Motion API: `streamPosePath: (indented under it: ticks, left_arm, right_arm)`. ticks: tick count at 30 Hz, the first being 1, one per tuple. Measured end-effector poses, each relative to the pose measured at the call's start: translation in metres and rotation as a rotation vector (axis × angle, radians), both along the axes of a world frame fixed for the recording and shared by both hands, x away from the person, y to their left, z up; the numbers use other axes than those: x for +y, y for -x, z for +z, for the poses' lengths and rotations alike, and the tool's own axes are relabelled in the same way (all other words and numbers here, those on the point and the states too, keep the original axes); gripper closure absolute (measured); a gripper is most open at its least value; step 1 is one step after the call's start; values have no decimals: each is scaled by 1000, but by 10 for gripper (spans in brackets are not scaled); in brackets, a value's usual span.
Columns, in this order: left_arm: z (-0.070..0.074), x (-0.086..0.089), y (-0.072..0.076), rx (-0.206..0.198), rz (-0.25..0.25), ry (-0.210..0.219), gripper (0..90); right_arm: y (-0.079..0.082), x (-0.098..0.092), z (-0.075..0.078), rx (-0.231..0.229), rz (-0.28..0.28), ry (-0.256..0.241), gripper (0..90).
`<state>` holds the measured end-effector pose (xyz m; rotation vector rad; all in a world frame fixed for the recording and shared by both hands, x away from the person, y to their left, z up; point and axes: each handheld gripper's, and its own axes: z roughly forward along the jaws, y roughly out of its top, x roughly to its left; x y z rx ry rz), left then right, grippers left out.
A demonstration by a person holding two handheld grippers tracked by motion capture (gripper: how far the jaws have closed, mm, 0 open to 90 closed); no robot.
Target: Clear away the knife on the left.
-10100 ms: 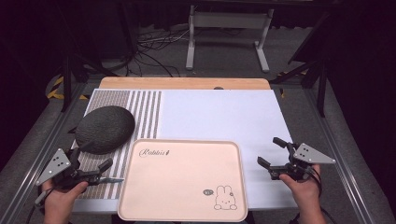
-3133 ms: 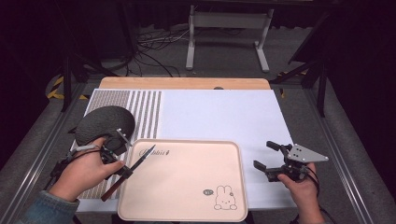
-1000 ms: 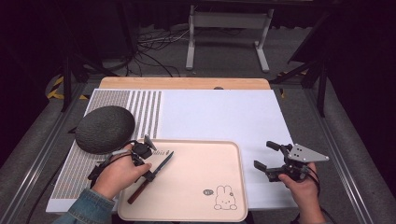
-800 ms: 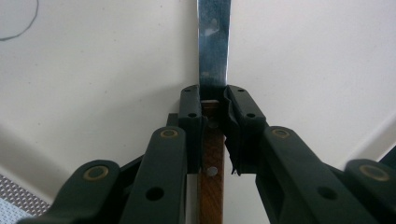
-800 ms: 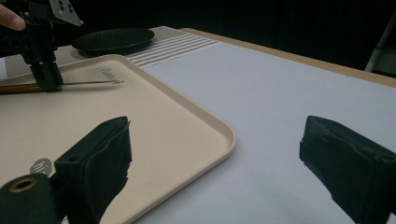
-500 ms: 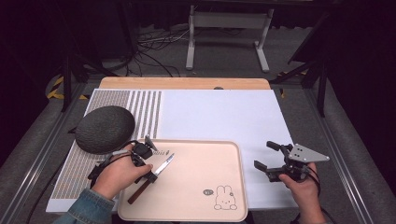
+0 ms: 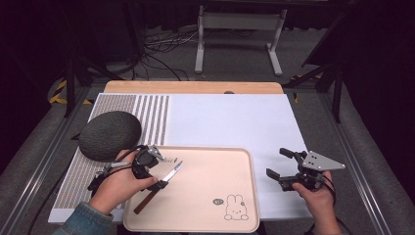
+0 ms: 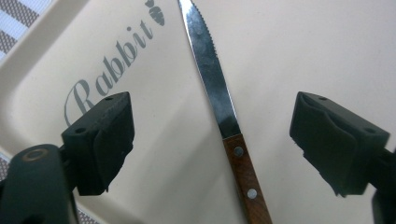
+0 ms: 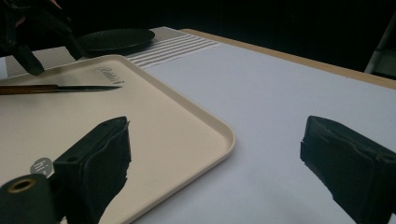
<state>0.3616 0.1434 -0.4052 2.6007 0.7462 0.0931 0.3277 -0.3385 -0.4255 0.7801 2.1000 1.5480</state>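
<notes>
A knife [image 7: 166, 180] with a serrated steel blade [image 8: 210, 70] and a wooden handle [image 8: 245, 182] lies flat on the left part of a beige tray [image 7: 210, 171]. My left gripper [image 7: 149, 171] hovers just over the knife and stands open, its pads [image 8: 100, 140] wide on either side of the handle without touching it. My right gripper [image 7: 277, 162] rests open over the white mat to the right of the tray, with nothing between its pads [image 9: 100, 163]. In the right gripper view the knife [image 9: 60, 87] lies at the far left of the tray [image 9: 187, 116].
A dark grey round plate [image 7: 110, 134] sits on the striped placemat [image 7: 151, 115] just behind my left hand. The white mat [image 7: 230, 120] stretches behind the tray to a wooden strip [image 7: 191, 87]. The tray carries a rabbit drawing [image 7: 235, 208] near its front right corner.
My left gripper carried the knife from beside the plate onto the tray, then opened and let it go. The knife now lies loose on the tray. The right gripper has stayed put.
</notes>
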Motion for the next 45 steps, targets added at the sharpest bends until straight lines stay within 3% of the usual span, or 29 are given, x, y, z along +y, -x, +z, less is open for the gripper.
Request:
streamPosePath:
  ticks: [2,4,8,11,12,18,22,32,45]
  left_arm:
    - [0,1,2,-12,-44,-4,211]
    - [1,0,4,-39,-99,-26,320]
    - [3,1,8,-57,-196,-37,692]
    - [1,-2,11,-62,-262,-14,881]
    - [0,-4,13,-64,-280,-11,900]
    - [-11,-17,15,-27,-358,-35,900]
    - [-16,-20,14,-12,-365,-42,900]
    - [-24,-24,6,0,-350,-50,900]
    - [-25,-15,2,17,-311,-48,900]
  right_arm:
    - [0,0,0,-1,1,1,90]
    - [0,0,0,0,0,2,89]
    - [0,0,0,2,4,11,90]
    - [0,1,0,2,7,10,91]
    - [0,1,0,2,7,10,91]
    - [0,1,-1,1,9,13,92]
    - [0,1,-1,1,9,14,92]
    - [0,1,-1,3,10,15,95]
    - [0,2,-1,7,10,14,95]
